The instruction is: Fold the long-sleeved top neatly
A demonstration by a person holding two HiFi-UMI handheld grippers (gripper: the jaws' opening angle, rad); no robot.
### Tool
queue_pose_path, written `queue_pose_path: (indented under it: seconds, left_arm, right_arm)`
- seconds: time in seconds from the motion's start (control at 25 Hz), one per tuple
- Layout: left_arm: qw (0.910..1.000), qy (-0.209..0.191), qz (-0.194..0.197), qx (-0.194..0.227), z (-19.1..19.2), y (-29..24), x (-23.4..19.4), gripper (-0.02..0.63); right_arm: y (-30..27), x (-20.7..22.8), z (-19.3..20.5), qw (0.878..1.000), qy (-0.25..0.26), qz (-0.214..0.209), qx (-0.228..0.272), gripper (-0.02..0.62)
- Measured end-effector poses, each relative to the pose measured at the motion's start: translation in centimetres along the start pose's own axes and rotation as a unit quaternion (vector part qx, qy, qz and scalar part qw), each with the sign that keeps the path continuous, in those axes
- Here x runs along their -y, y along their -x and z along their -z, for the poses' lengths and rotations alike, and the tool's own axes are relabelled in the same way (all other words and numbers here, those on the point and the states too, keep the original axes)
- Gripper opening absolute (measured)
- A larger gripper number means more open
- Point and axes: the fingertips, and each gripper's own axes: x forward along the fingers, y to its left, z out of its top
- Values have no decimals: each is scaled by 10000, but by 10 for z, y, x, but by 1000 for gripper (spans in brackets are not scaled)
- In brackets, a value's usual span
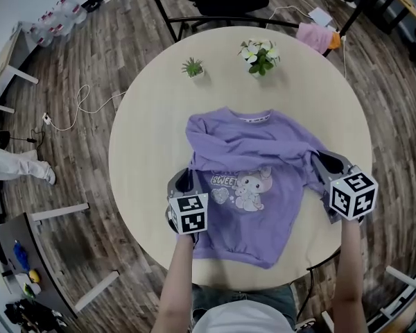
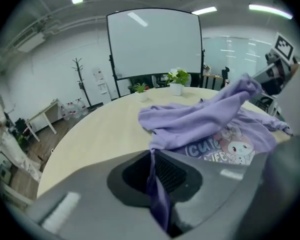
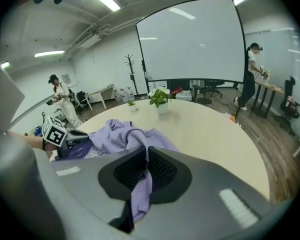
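A purple long-sleeved top (image 1: 253, 186) with a cartoon print lies front up on the round cream table (image 1: 145, 137), its upper part bunched in folds. My left gripper (image 1: 186, 177) is at the top's left edge. In the left gripper view it (image 2: 155, 184) is shut on a strip of purple cloth (image 2: 210, 119). My right gripper (image 1: 322, 160) is at the right side by the sleeve. In the right gripper view it (image 3: 142, 179) is shut on a lifted fold of the top (image 3: 115, 134). The hem hangs near the table's front edge.
Two small potted plants (image 1: 193, 67) (image 1: 259, 56) stand at the far side of the table. A pink cloth (image 1: 317, 36) lies beyond the far right rim. Chairs, cables and desks surround the table. People stand far off (image 3: 252, 79).
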Motion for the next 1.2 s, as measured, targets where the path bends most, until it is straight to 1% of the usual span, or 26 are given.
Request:
queue_pose_path:
  seconds: [0.12,0.2,0.24,0.32,0.4,0.48,0.52,0.64,0.68,0.88,1.04,1.2]
  left_arm:
    - [9980,615,-73,144,1,1,-21,29]
    - [9961,876,-64,87,6,-1,-26,29]
    - [9956,931,-58,14,10,-3,-26,31]
    - [9957,906,-53,-161,17,-6,-24,35]
    - [9964,797,-62,-288,20,-8,-21,43]
    - [9968,736,-38,-310,20,-9,-20,57]
    - [9967,751,-15,-295,19,-9,-21,67]
    - [9957,900,38,-226,18,-8,-24,118]
    - [9954,940,60,-198,17,-7,-25,135]
    - [9954,955,117,34,6,10,-25,140]
    - [9957,800,196,429,-14,31,-15,137]
    - [9948,568,318,788,-31,51,2,88]
  right_arm:
    - [-19,8,24,9982,-482,-183,-301,38]
    - [-36,11,47,9938,-842,-313,-663,40]
    - [-43,12,60,9908,-986,-316,-873,40]
    - [-53,15,80,9860,-1136,-173,-1210,41]
    - [-59,19,91,9853,-1098,63,-1309,51]
    - [-60,22,94,9866,-989,309,-1257,71]
    - [-61,25,95,9871,-939,436,-1224,97]
    - [-58,35,90,9878,-849,780,-1048,169]
    - [-55,39,87,9879,-851,885,-949,179]
    - [-23,55,69,9850,-1008,1353,-355,184]
    - [16,64,64,9789,-1125,1705,18,176]
    - [58,74,71,9687,-1161,2179,253,175]
